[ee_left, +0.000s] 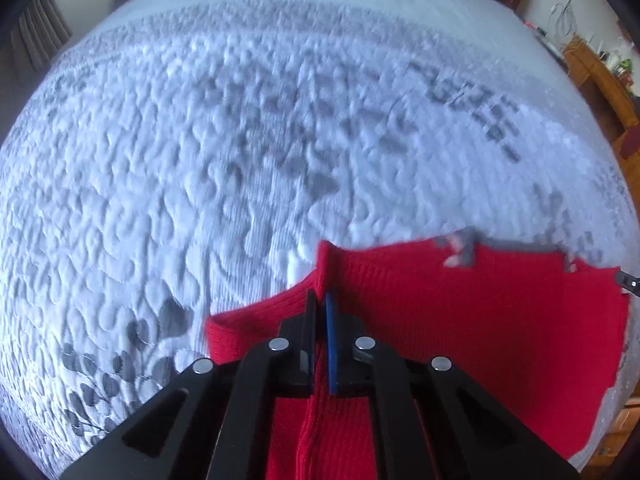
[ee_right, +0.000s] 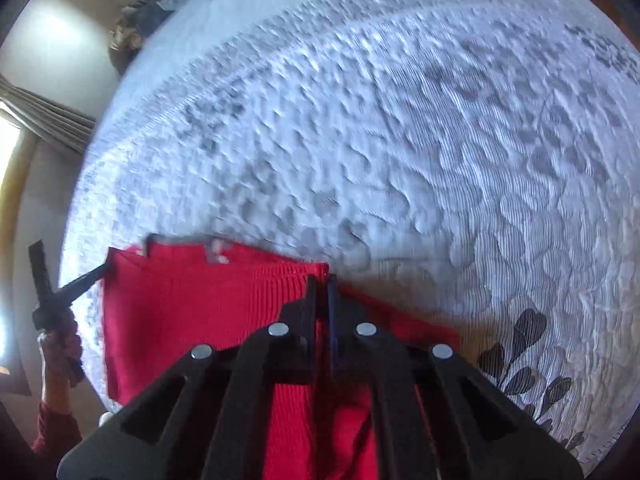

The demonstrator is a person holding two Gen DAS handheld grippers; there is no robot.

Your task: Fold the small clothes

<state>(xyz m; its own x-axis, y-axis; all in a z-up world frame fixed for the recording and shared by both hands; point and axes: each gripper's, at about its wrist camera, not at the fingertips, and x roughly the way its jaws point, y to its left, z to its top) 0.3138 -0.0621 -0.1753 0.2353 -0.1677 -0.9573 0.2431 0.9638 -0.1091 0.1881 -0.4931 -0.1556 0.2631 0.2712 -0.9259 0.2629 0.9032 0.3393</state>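
White quilted bedspread (ee_left: 200,160) stretches beyond your fingertips. Your left gripper (ee_left: 322,300) pinches the red knit garment (ee_left: 460,320) at one corner fold; your right gripper (ee_right: 321,280) pinches the opposite corner.

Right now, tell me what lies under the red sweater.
The red sweater lies on a white quilt with grey leaf prints, which shows on all sides of it. Whatever is directly beneath the knit is covered. Both the left gripper and right gripper pinch its edge.
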